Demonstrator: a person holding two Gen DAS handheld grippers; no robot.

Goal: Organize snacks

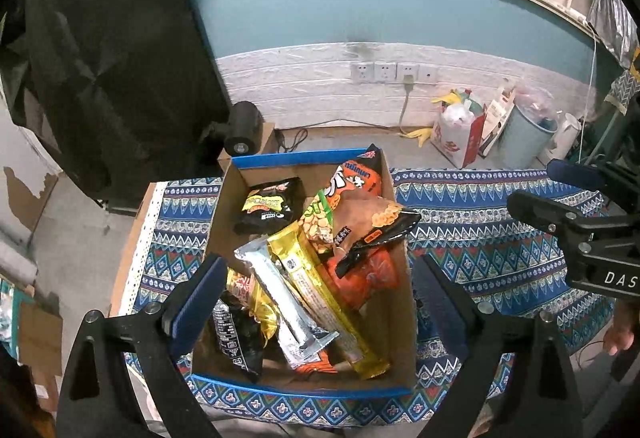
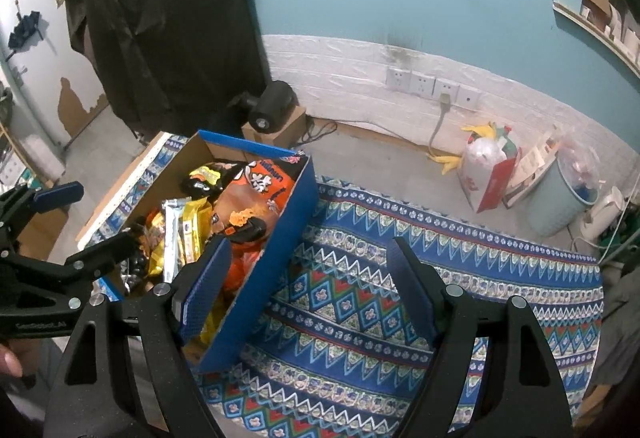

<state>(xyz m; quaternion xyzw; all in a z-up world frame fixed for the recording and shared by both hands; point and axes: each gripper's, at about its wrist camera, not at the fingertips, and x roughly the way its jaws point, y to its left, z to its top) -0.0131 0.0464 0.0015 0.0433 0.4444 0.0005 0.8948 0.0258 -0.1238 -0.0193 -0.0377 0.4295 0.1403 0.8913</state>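
- Left hand-held gripper (image 1: 320, 302), lower centre of the left wrist view: jaws spread wide, nothing between the pads, poised above the open cardboard box (image 1: 224, 205).
- Right hand-held gripper (image 2: 308, 286), lower centre of the right wrist view: jaws likewise apart and empty, over bare cloth just right of the box's blue outer wall.
- Snacks all inside the box: silver bar (image 1: 280, 290) and gold bar (image 1: 320, 286) lying lengthwise, orange bag (image 1: 360, 177) propped against the far wall, black packet (image 1: 268, 203) at upper left, others overlapping.
- Step judged: sorting apparently finished or between picks, no loose snack visible on the tabletop; next move probably calls for tidying the tilted packets, approached from above.
- Tabletop covered by a blue patterned cloth (image 2: 400, 278).
- Room: teal wall, white brick-effect panel with wall sockets (image 1: 392, 73), a pale bin (image 1: 524, 133) at right, possibly holding rubbish.
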